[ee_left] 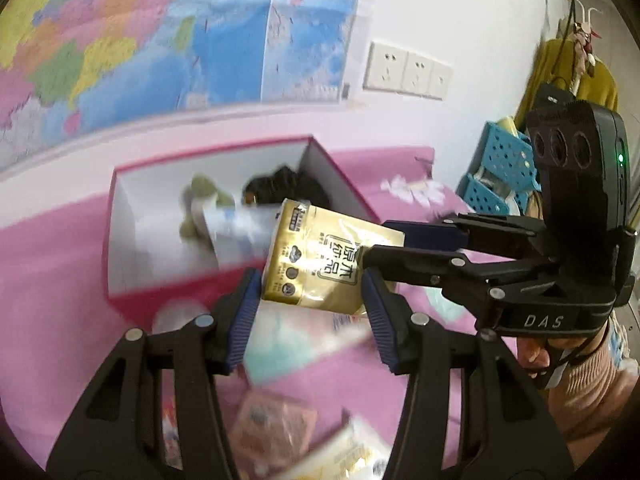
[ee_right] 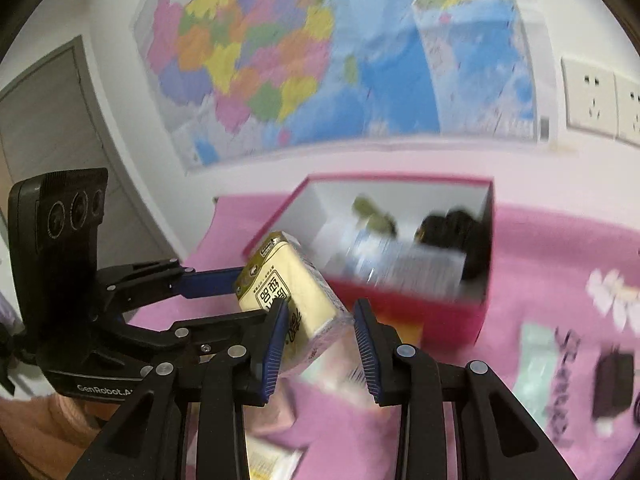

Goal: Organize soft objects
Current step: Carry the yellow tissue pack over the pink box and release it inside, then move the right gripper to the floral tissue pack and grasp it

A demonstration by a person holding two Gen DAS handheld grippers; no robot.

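Tissue pack (ee_left: 328,268), gold-wrapped, sits crosswise between the pads of the left gripper (ee_left: 312,292) in the left wrist view. Both blue pads press on its short sides, so this gripper is pinching the pack. The right gripper (ee_left: 384,240) comes in from the right and is clamped on the pack's right end, one finger behind it and one in front. Just beyond the fingertips lies the open red box (ee_left: 160,300), white inside. It already holds a green plush toy (ee_left: 204,196), something dark and soft (ee_left: 288,184) and a pale packet (ee_left: 240,228). Under the grippers more packets lie on the pink cloth (ee_left: 60,280), too blurred to name.

In the right wrist view the tissue pack (ee_right: 288,296) is tilted between the pads of the right gripper (ee_right: 320,320), which appear to squeeze its lower end. The left gripper (ee_right: 244,296) holds it from the left. The box (ee_right: 420,316) is ahead and slightly right of the fingertips.

The step looks like carrying the pack into the box. To do it well, I judge both hands should travel together so the soft wrapper does not twist. They should clear the near rim, aim for the free floor left of the pale packet, and let go only once the pack rests there.
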